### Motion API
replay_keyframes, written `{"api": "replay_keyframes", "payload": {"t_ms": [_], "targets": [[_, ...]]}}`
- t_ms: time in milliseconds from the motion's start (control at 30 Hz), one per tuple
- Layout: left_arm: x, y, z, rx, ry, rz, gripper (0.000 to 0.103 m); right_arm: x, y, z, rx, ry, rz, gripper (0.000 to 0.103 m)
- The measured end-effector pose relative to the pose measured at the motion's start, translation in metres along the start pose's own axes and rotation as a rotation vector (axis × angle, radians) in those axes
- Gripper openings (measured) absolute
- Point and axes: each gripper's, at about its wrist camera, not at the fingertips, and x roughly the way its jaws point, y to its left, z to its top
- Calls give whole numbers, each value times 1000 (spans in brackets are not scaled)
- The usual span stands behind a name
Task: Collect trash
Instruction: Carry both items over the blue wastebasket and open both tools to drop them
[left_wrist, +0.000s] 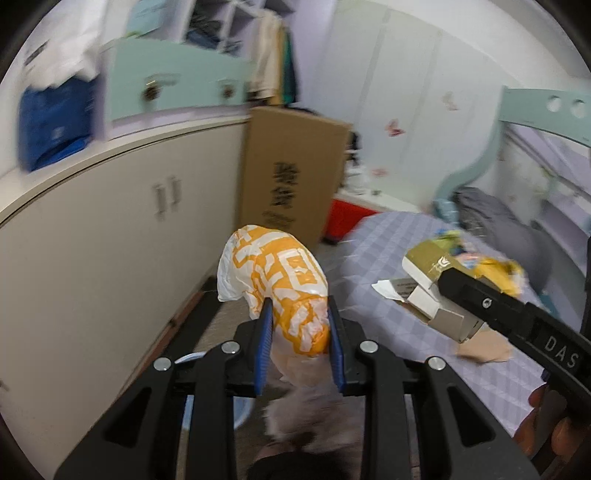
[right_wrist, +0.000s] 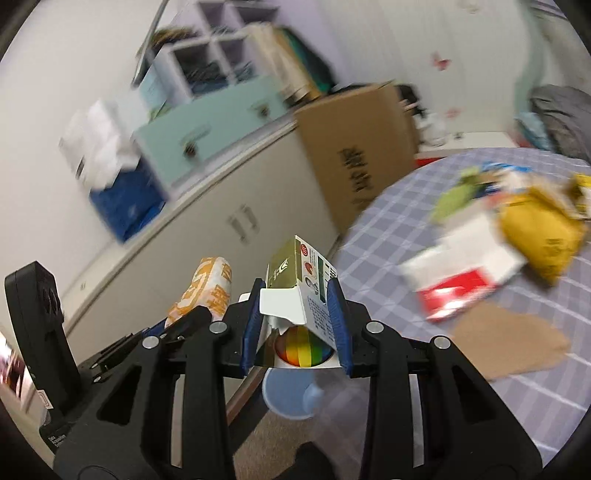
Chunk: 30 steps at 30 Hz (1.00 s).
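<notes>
My left gripper (left_wrist: 300, 310) is shut on a crumpled orange-and-white plastic bag (left_wrist: 280, 280), which bulges up past the blue pads. My right gripper (right_wrist: 295, 291) is shut on a small white and olive-green carton (right_wrist: 301, 280) with a rainbow-coloured print at its near end. The same bag (right_wrist: 205, 291) shows left of the carton in the right wrist view, and the right gripper's black body crosses the right of the left wrist view. More trash lies on the checked cloth: torn cartons (left_wrist: 436, 295), a yellow bag (right_wrist: 543, 236), a red-and-white box (right_wrist: 461, 280).
A table with a lilac checked cloth (right_wrist: 406, 206) fills the right side. A cream cabinet (left_wrist: 110, 236) runs along the left, with a tall brown cardboard box (left_wrist: 291, 173) leaning at its end. A light blue bin (right_wrist: 291, 395) stands on the floor below the grippers.
</notes>
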Motion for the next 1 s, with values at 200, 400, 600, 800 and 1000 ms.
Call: {"api": "replay_keyframes", "payload": {"t_ms": [200,400,600,800,1000], "targets": [[27,83,-10,-98,89,139,26,89,54,-21,-86,134,52,36],[63,139,-21,-163,186,210,26,174,74,-51,-127,234,43,76],[87,160,-33,-189,253,213,27,195,66,-65,-120,281,-35,79],[102,154,-39,-180,282,191,28,187,62,-67,-148,261,-87,80],[116,148,-42,-164,305,176,28,180,68,-66,-193,215,-104,82]]}}
